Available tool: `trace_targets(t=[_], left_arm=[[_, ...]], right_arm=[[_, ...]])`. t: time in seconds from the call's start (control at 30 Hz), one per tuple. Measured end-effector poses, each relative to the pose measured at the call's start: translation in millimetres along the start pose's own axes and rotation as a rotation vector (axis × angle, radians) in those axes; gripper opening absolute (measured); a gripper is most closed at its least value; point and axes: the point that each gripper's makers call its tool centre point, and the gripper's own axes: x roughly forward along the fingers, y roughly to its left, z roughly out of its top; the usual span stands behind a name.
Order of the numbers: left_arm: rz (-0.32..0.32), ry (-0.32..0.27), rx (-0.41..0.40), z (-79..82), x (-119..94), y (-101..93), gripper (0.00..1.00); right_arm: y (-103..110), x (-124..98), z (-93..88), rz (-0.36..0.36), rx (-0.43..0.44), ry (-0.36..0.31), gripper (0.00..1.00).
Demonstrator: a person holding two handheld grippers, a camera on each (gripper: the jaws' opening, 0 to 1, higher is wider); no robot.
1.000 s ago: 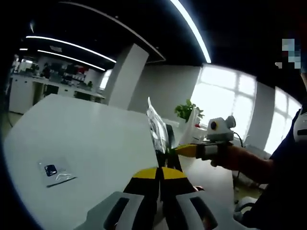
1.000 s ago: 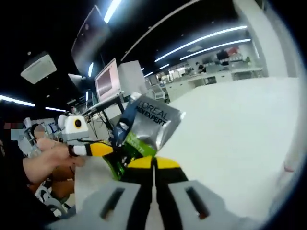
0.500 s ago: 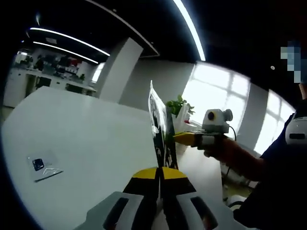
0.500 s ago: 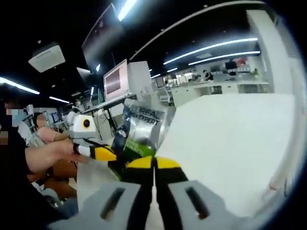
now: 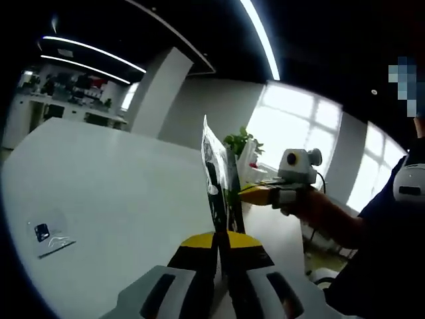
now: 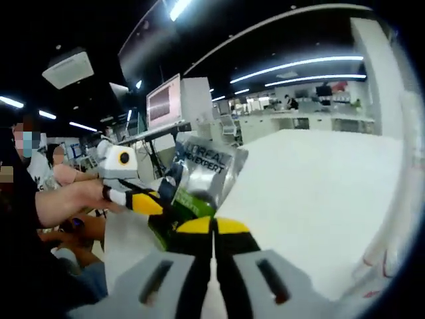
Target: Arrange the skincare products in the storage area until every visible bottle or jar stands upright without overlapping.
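A silver sachet (image 6: 209,171) with dark lettering and a green lower part is held up in the air between both grippers. In the left gripper view the sachet (image 5: 216,174) shows edge-on, rising straight out of my left gripper (image 5: 221,236), which is shut on its lower edge. My right gripper (image 5: 251,194) comes in from the right, and its yellow tips pinch the sachet's side. In the right gripper view my right gripper (image 6: 212,224) is shut on the green end, and my left gripper (image 6: 151,203) reaches in from the left onto the same sachet.
A wide white table (image 5: 106,179) lies below, with a small clear packet (image 5: 48,234) holding a dark square near its left edge. A potted plant (image 5: 239,141) stands behind the sachet. A monitor (image 6: 164,101) and seated people show beyond the table (image 6: 319,193).
Both grippers have kept their hold on the sachet. The views have shifted and tilted a little with the hands; the sachet stands slightly more upright in the left gripper view.
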Motion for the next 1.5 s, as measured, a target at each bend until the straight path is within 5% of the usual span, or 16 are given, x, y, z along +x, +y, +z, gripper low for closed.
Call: trace_targets(t=[0.7, 1.5], left_arm=[[-0.051, 0.008, 0.008, 9.6, 12, -14.8, 0.02], [-0.147, 0.034, 0.064, 23.9, 58, -39.5, 0.0]], right_arm=[[6, -12, -8.0, 0.002, -0.041, 0.055, 0.0], [-24, -59, -6.1, -0.135, -0.003, 0.015, 0.0]])
